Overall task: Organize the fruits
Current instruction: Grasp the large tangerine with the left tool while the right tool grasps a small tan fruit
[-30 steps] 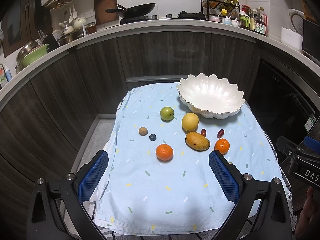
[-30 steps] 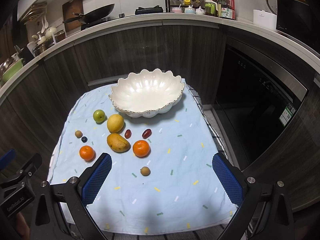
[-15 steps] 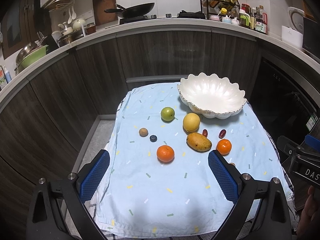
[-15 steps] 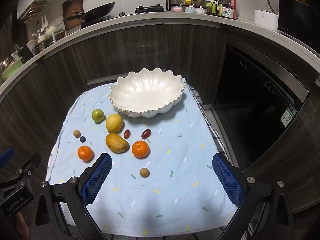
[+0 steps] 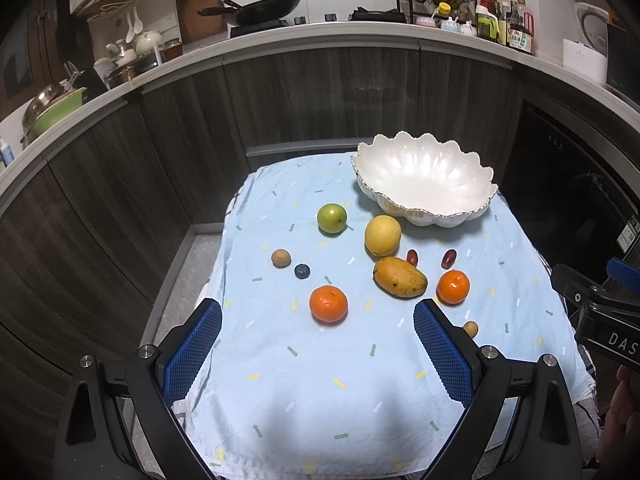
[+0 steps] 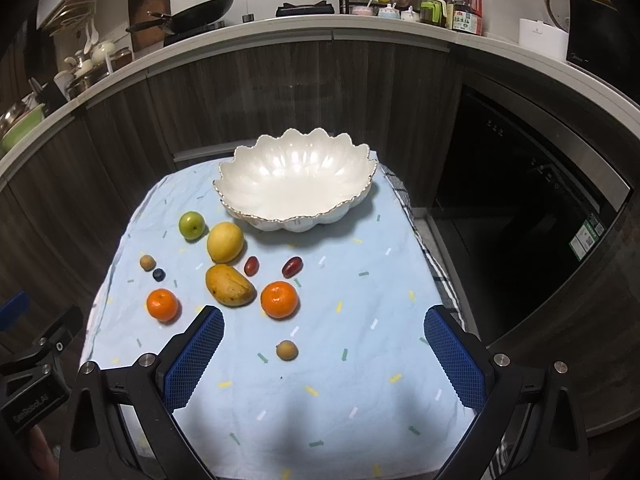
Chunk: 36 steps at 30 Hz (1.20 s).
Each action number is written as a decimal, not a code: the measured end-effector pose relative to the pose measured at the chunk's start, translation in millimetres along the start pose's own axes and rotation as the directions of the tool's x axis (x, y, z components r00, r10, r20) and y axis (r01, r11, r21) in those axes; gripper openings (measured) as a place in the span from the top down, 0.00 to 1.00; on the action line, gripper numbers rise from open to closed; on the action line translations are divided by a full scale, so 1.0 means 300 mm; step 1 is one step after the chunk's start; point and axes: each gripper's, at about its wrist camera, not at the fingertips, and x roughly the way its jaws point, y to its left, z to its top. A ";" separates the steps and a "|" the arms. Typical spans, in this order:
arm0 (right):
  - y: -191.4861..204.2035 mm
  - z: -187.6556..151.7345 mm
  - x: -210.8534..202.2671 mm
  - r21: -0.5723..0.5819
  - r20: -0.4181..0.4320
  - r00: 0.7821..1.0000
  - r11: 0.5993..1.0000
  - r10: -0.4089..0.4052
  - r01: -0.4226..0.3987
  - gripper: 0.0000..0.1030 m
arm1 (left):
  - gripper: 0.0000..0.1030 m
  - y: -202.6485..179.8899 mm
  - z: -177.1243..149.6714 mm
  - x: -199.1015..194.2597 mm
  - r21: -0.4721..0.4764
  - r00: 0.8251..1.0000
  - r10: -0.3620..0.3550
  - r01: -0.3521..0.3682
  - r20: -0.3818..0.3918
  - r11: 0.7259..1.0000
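A white scalloped bowl stands empty at the far side of a light blue cloth. In front of it lie a green apple, a lemon, a mango, two oranges, two red grapes, a blueberry and small brown fruits. My left gripper hovers open just short of the left orange. My right gripper is open over the cloth near a small brown fruit.
Dark wood cabinets curve around the small table, with a counter holding a wok, pots and bottles. A black oven front stands to the right. The cloth's near half lies bare. A hand holds the right gripper.
Both grippers have eased slightly forward and lower toward the fruit. The fruits and bowl have not moved. Both stay open.
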 end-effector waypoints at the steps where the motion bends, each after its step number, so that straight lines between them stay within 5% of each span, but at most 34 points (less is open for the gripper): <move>1: 0.002 0.000 0.011 -0.002 -0.003 1.000 1.000 -0.001 0.001 0.04 | 0.04 -0.003 -0.001 0.010 0.004 1.000 -0.001 0.001 -0.002 1.000; 24: 0.113 -0.082 0.301 -0.103 -0.125 0.992 0.994 0.033 -0.046 0.26 | 0.18 -0.018 -0.045 0.376 0.093 0.996 -0.030 0.038 -0.084 0.995; 36: 0.137 -0.141 0.425 -0.114 -0.232 0.971 0.990 0.056 -0.085 0.49 | 0.27 -0.033 -0.094 0.530 0.134 0.989 -0.042 0.061 -0.140 0.989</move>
